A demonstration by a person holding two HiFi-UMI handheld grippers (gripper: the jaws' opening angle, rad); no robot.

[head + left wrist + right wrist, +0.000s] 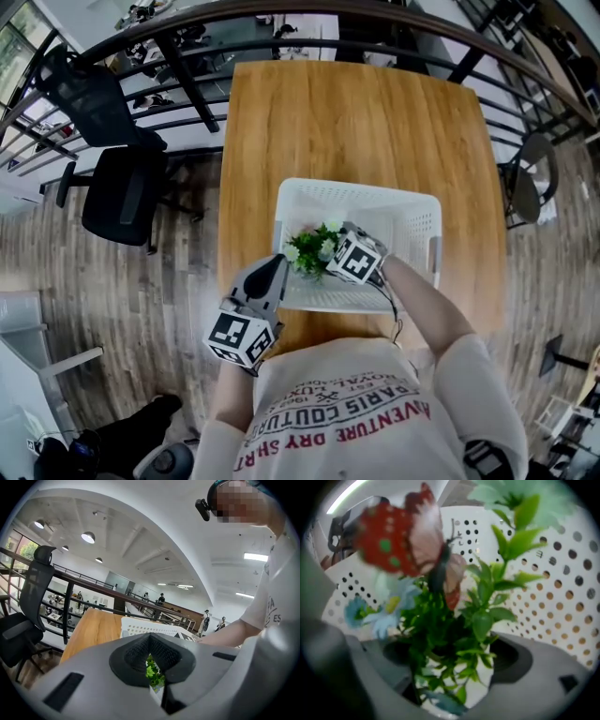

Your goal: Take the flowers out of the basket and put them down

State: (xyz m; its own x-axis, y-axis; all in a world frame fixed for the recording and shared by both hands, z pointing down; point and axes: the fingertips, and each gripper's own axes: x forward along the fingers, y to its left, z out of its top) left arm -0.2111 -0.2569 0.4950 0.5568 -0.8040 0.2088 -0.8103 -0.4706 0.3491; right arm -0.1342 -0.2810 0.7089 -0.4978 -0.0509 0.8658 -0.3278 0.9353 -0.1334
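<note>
A bunch of artificial flowers (309, 248) with green leaves and pale blooms stands in the white perforated basket (356, 187) on the wooden table (356, 122). My right gripper (325, 249) is inside the basket at the bunch. In the right gripper view the leafy stems (450, 634) and a red butterfly ornament (412, 541) sit between the wide jaws of my right gripper (450, 667), and neither pad presses on them. My left gripper (274, 267) hovers at the basket's near left corner, jaws together and empty. Through the left gripper (150, 644) a few leaves (153, 672) show.
The basket's holed wall (562, 602) stands close behind the flowers. A black railing (187, 75) runs past the table's far end, with black office chairs (117, 187) on the left. The floor is wood.
</note>
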